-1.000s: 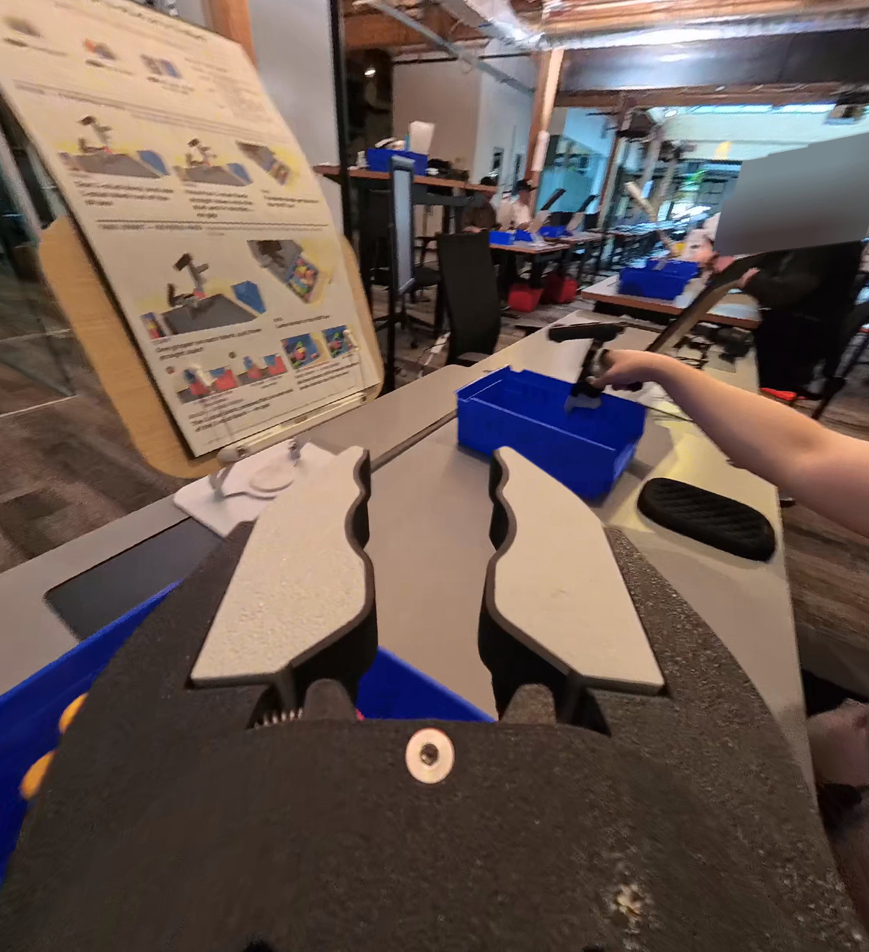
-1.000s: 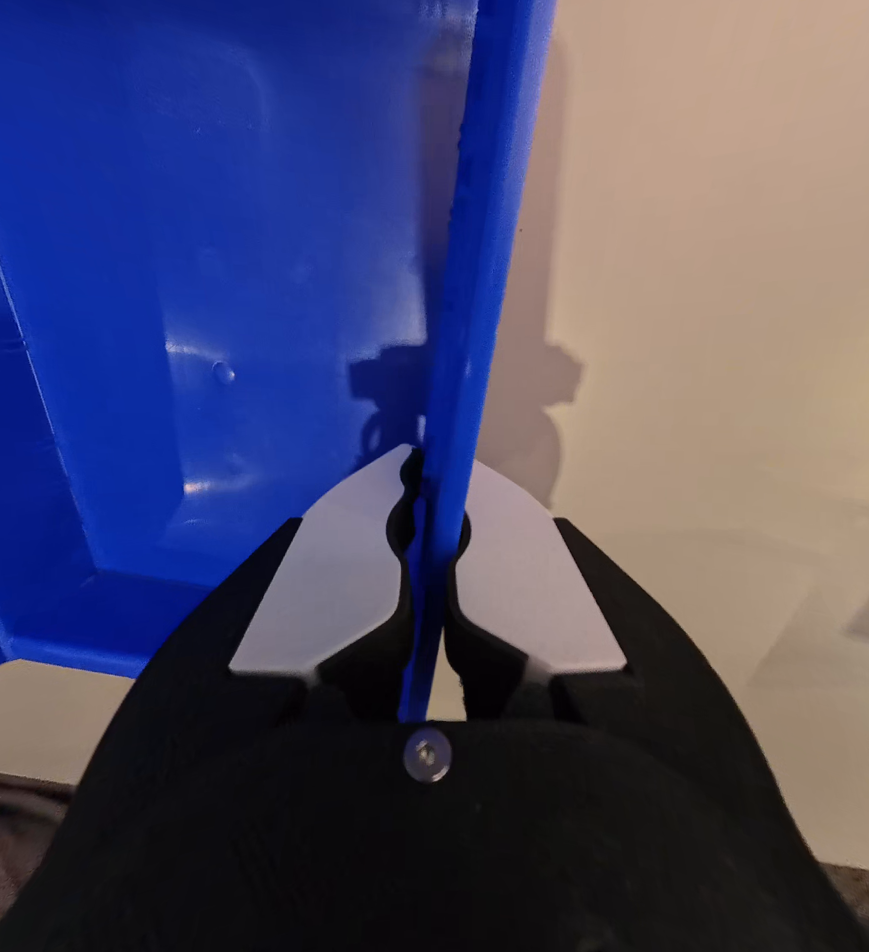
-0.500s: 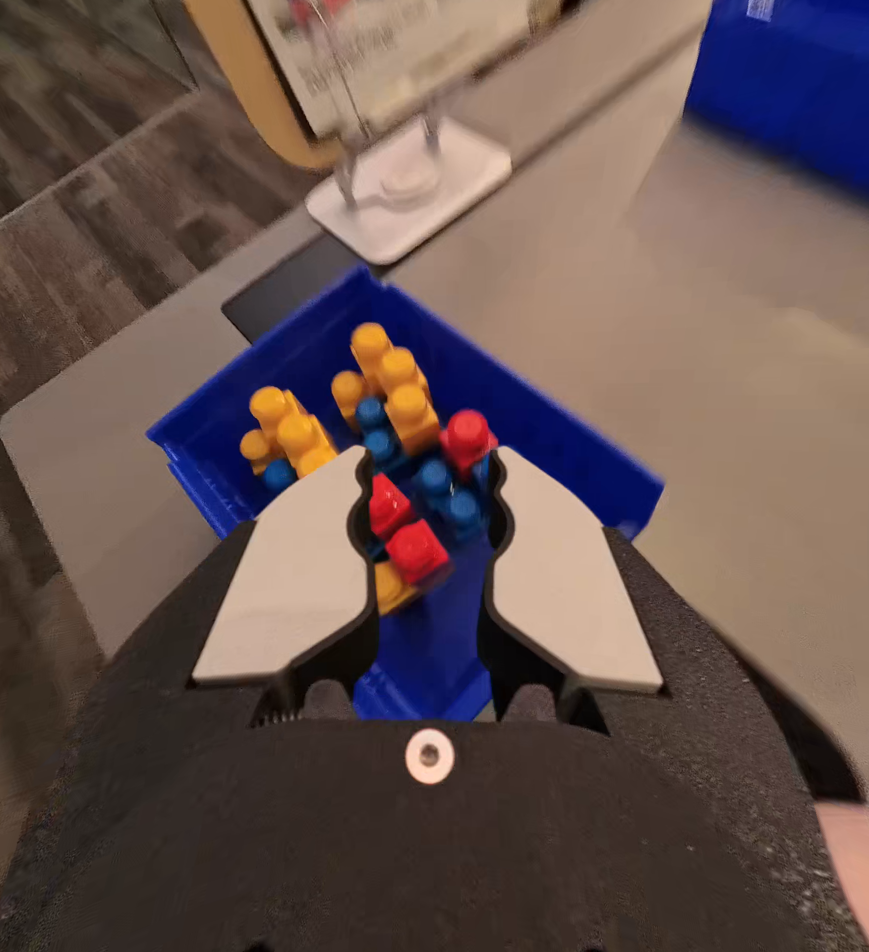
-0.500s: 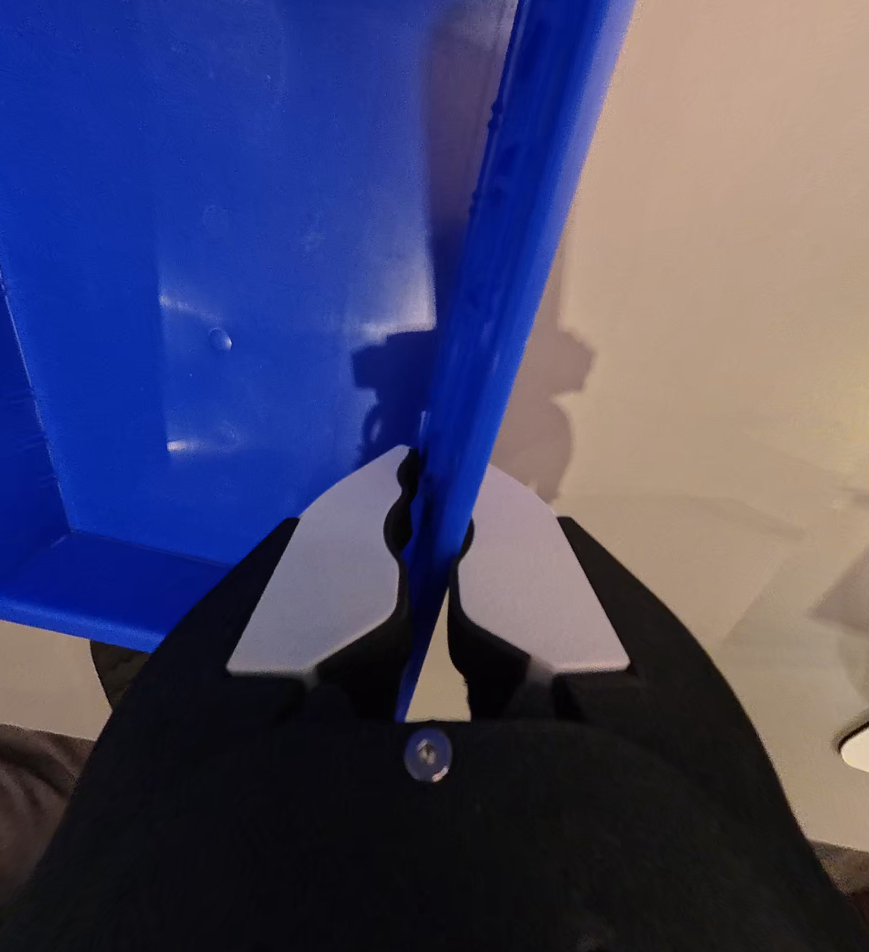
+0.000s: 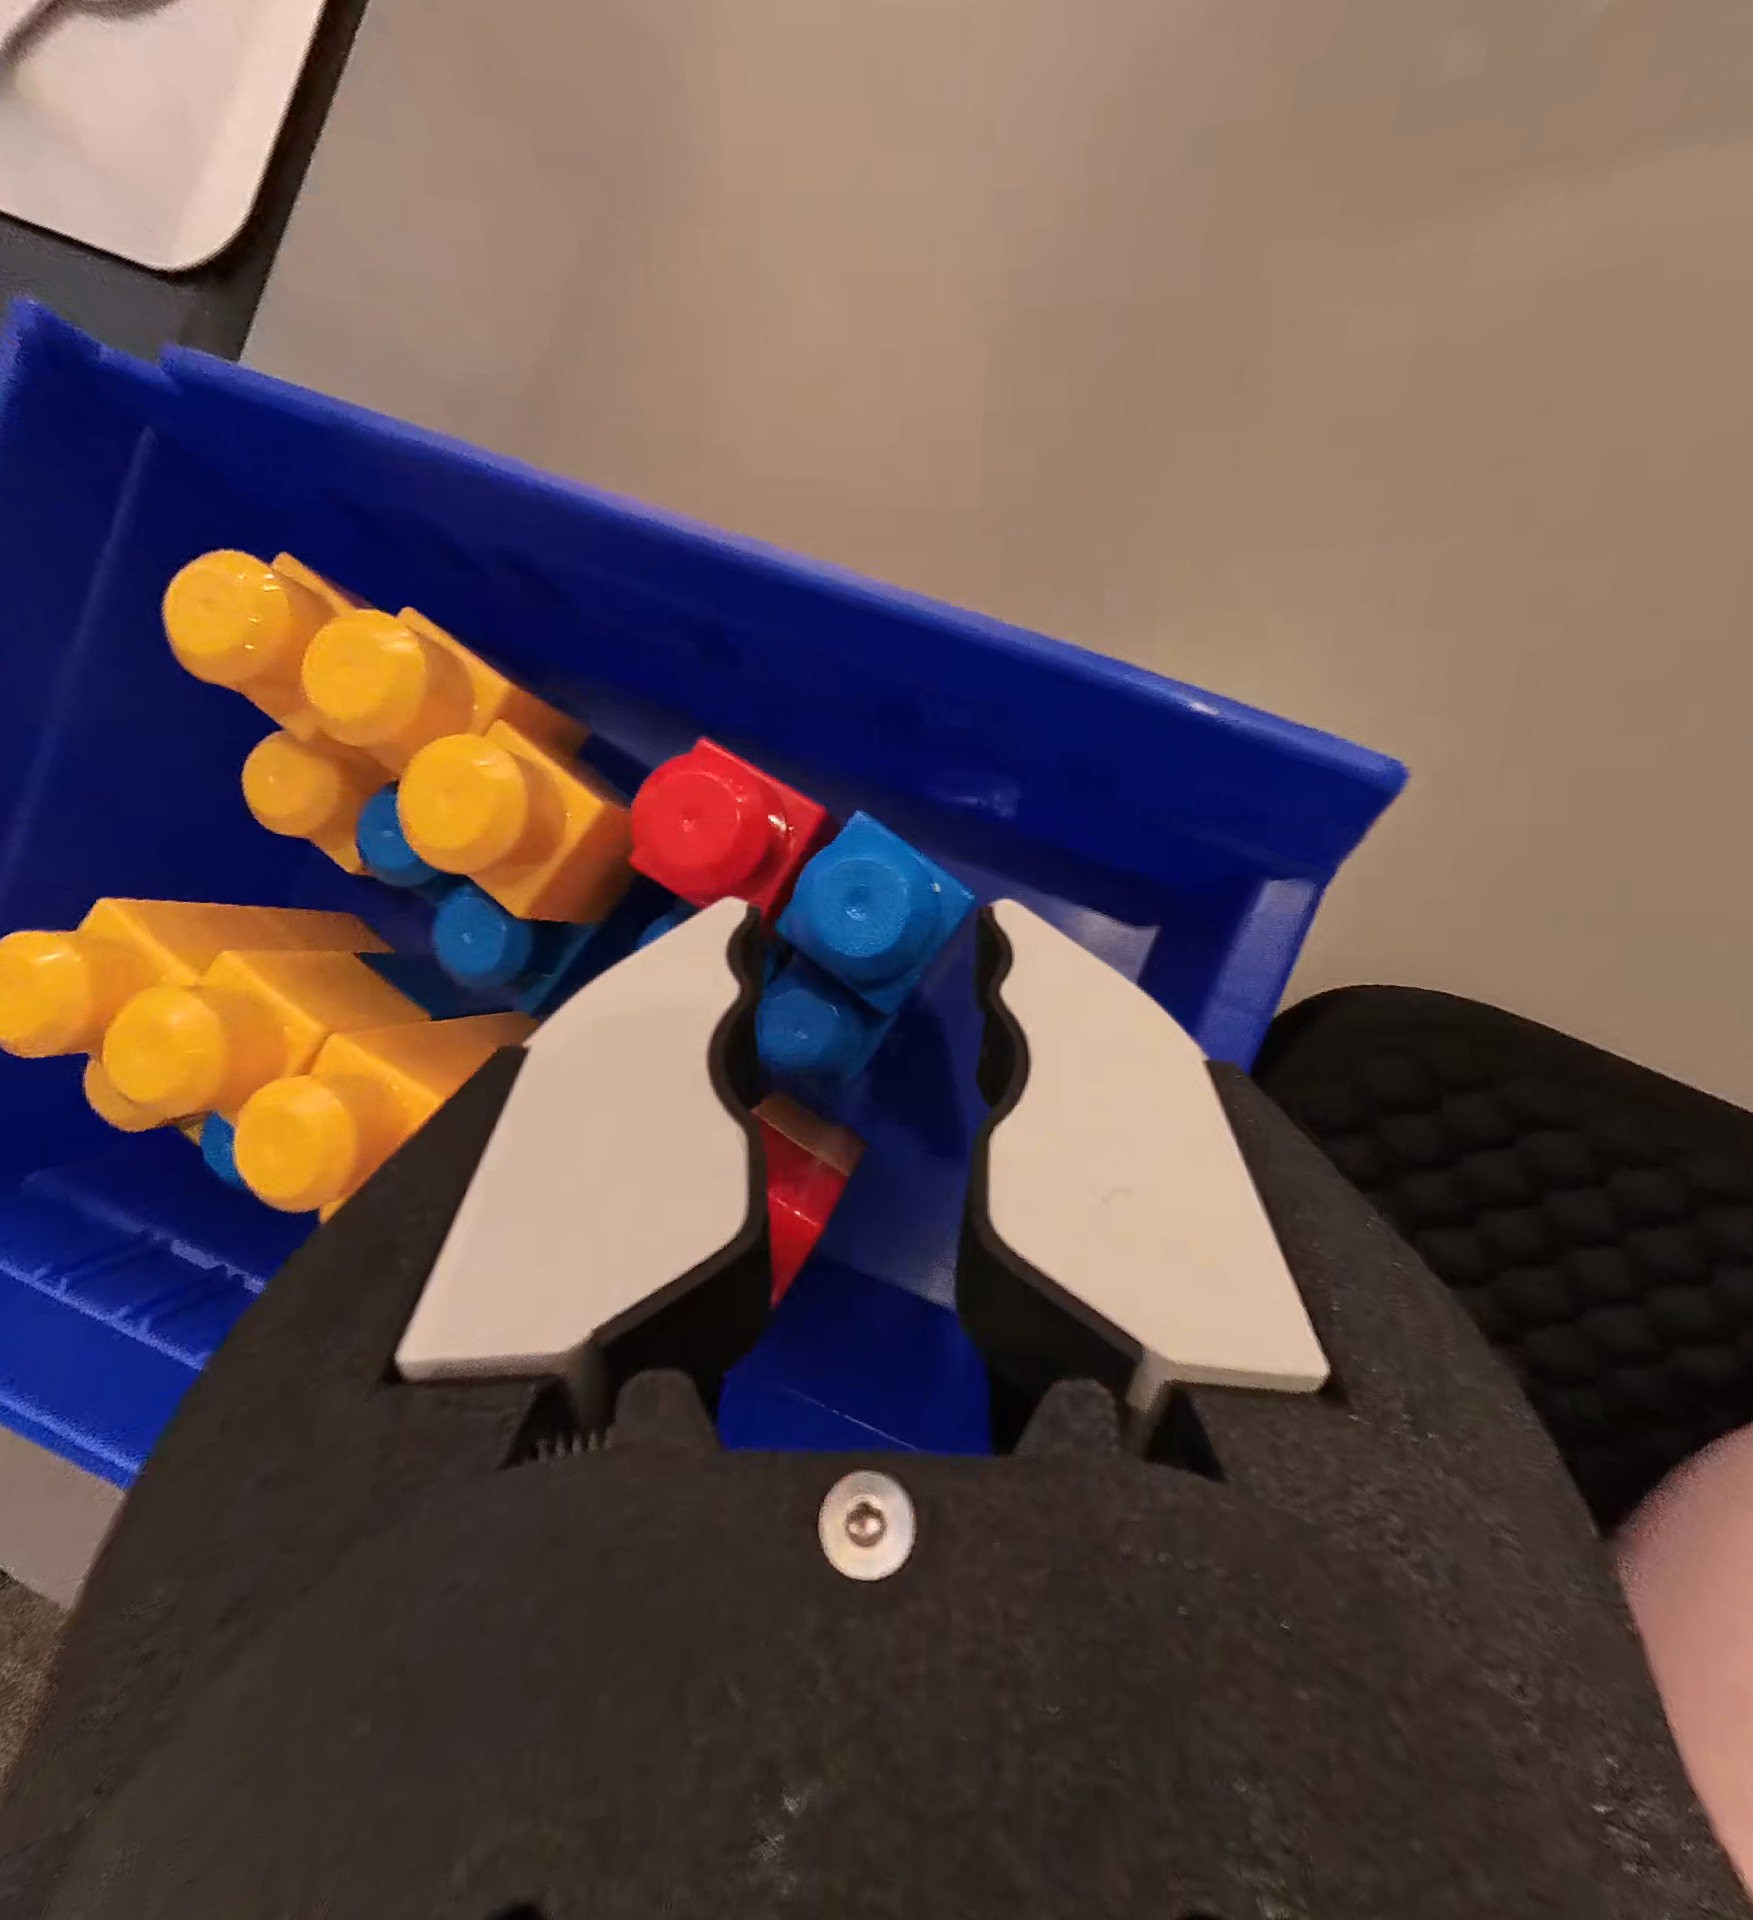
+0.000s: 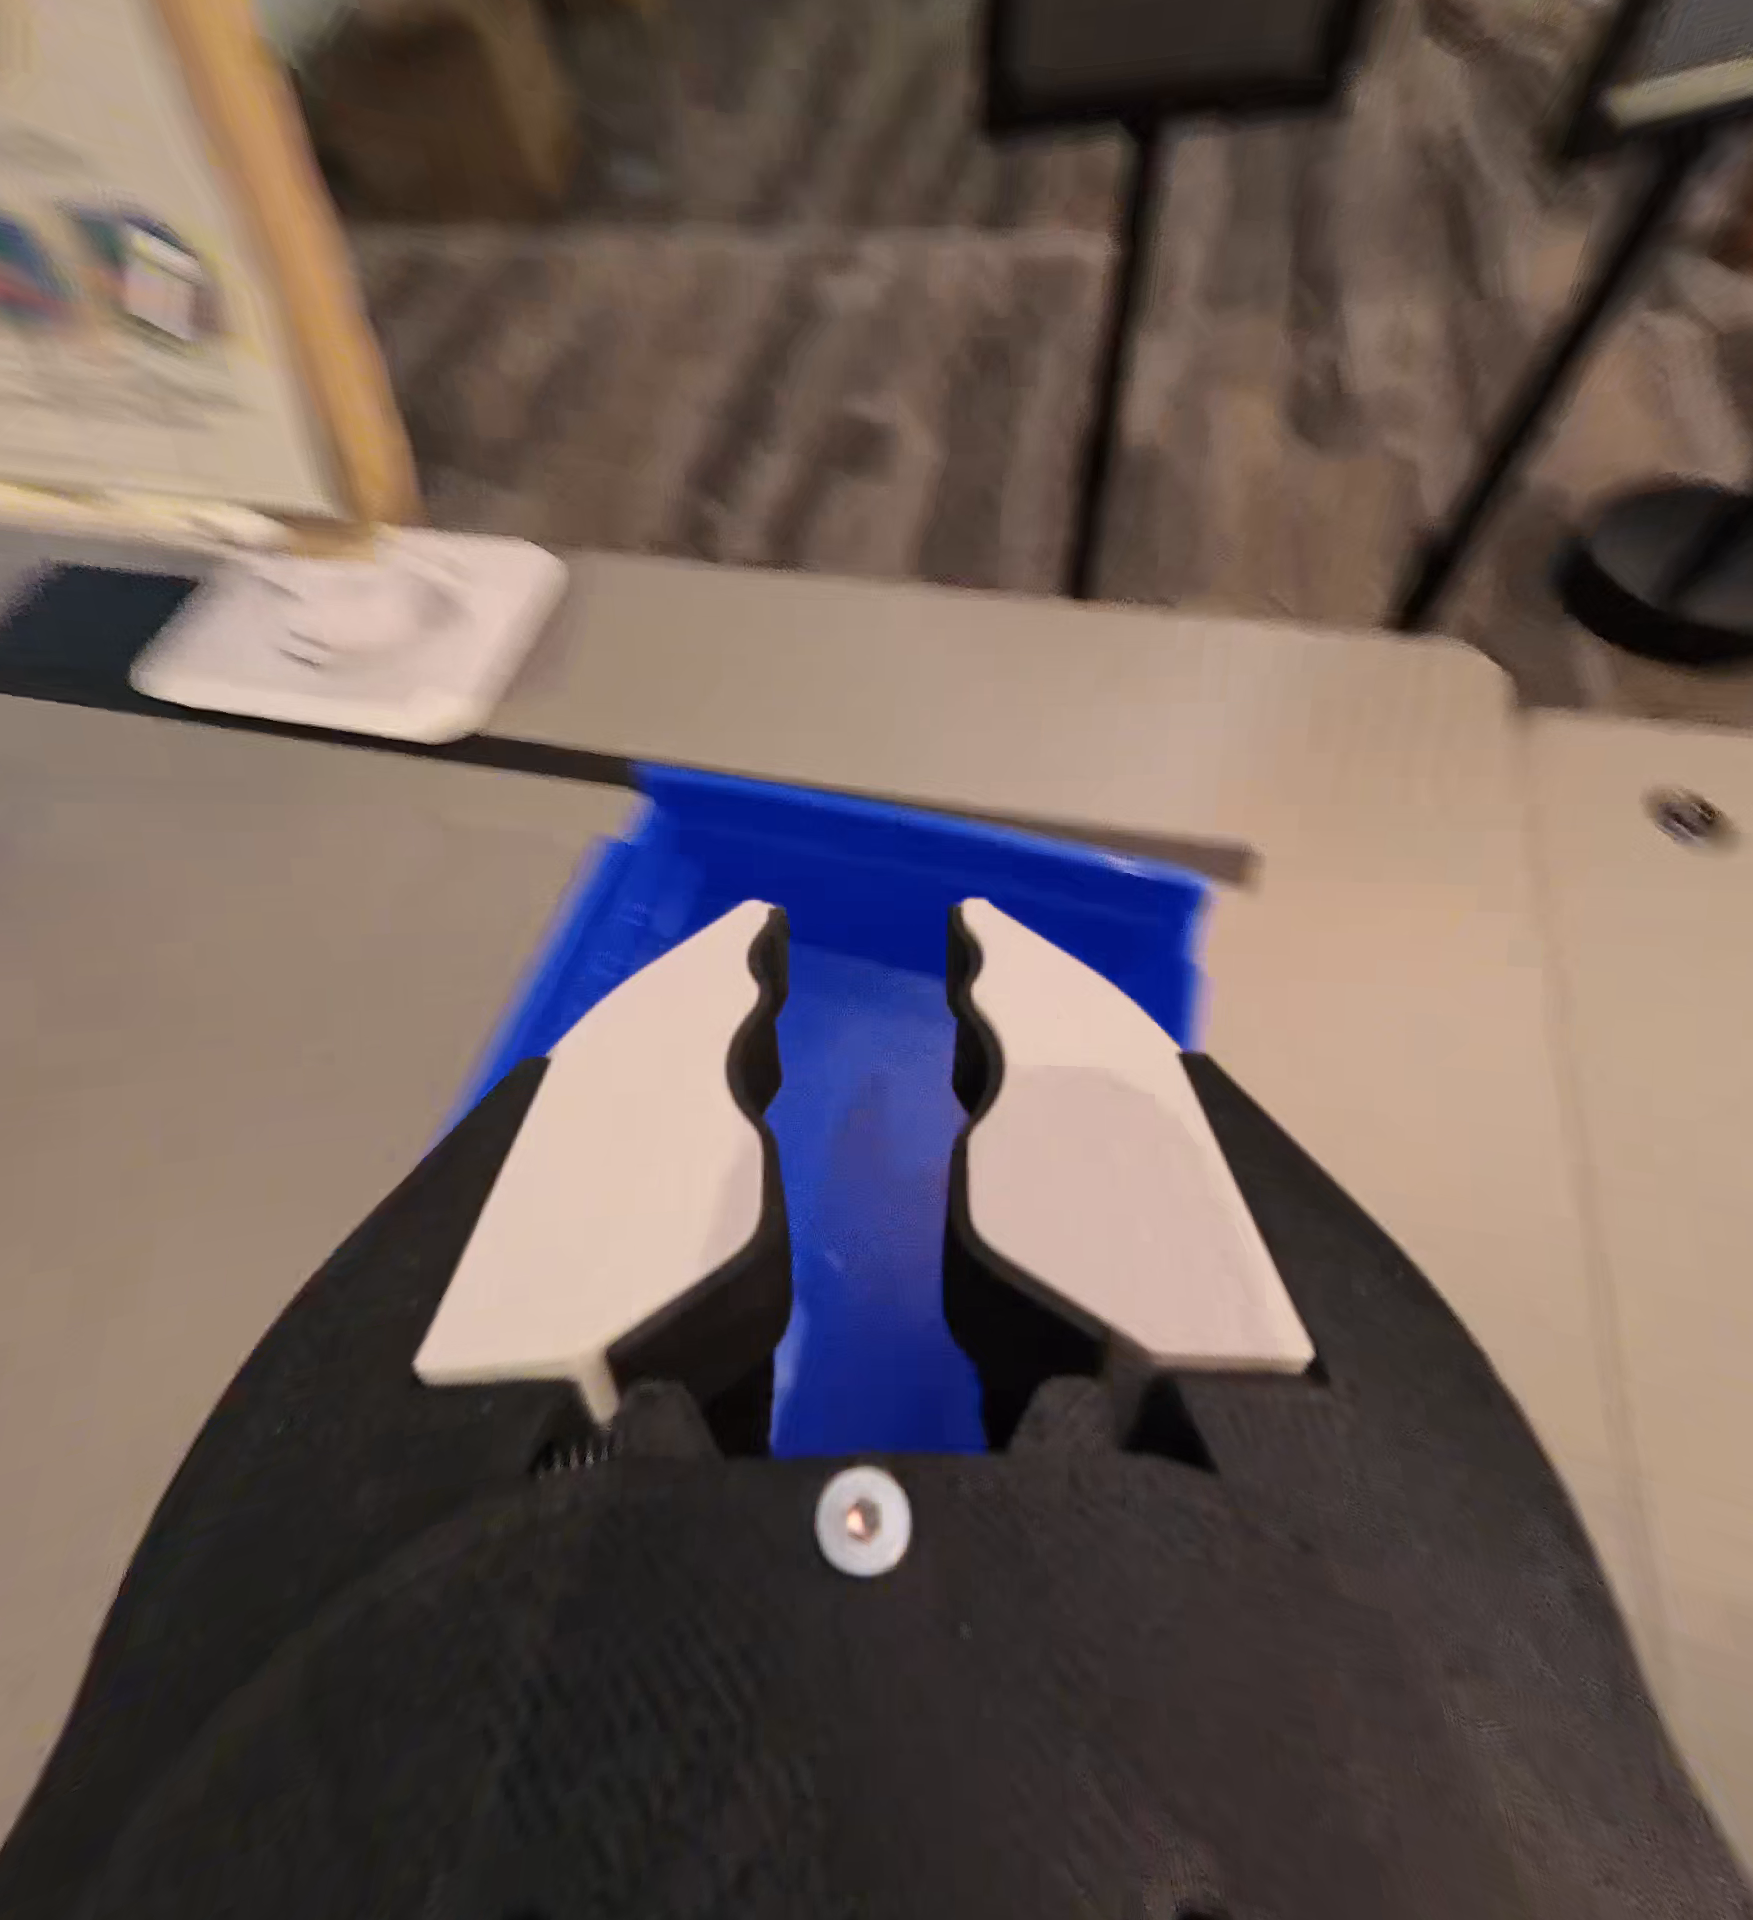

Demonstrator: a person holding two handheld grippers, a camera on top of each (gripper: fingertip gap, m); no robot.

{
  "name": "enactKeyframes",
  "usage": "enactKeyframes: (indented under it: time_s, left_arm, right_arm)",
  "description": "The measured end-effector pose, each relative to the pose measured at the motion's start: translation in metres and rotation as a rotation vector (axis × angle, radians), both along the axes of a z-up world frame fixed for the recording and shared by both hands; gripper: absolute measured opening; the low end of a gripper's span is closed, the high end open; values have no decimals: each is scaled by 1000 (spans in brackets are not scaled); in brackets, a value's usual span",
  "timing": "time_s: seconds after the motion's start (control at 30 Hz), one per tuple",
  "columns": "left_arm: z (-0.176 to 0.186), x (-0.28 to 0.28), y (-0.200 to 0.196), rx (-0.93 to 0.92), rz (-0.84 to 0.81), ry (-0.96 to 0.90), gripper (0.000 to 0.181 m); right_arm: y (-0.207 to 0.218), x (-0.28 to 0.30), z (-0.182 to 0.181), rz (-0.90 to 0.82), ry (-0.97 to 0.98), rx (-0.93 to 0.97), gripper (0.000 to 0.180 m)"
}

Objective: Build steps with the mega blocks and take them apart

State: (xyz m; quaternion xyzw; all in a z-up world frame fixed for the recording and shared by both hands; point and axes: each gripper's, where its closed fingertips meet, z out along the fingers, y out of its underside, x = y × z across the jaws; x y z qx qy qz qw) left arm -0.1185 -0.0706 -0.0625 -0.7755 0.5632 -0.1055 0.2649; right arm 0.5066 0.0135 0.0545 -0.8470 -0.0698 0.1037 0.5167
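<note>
Right gripper (image 6: 861,914) has let go of the bin wall it was pinching half a second ago; its jaws are now spread with nothing between them, hovering over an empty blue bin (image 6: 913,862), frame is motion-blurred. Left gripper (image 5: 864,920) has dropped closer to the blocks than 0.5 s ago, jaws spread, and now frames a blue block (image 5: 867,914) between the fingertips; can't tell whether either pad touches it. Mega blocks sit loose in a second blue bin (image 5: 955,707) on the grey table (image 5: 1163,312), all chunky plastic with big round studs. Yellow blocks (image 5: 456,748) lie tipped on their sides in two clusters at the bin's left, studs pointing toward the camera side. A red block (image 5: 721,821) lies just beside the blue one, touching it, at the left fingertip. Smaller blue blocks (image 5: 477,935) are wedged under the yellow ones. Another red piece (image 5: 799,1195) shows low between the fingers, mostly hidden. A black honeycomb-textured pad (image 5: 1578,1195) lies on the table just right of the bin. In the right wrist view a white stand base (image 6: 352,644) holding an instruction board (image 6: 72,312) sits at the far left of the table, blurred, well apart from the empty bin
</note>
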Motion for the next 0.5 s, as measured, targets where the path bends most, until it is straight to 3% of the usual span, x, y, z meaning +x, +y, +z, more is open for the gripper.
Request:
enactKeyframes:
  time_s: [0.17, 0.5]
  left_arm:
    - [-4, 6, -2, -19, -46, -41, 36]
    - [-18, 15, -2, -90, -90, -43, 34]
  right_arm:
    - [-7, -70, 43, 250, 127, 118, 31]
    - [-26, -135, 51, 493, 250, 137, 32]
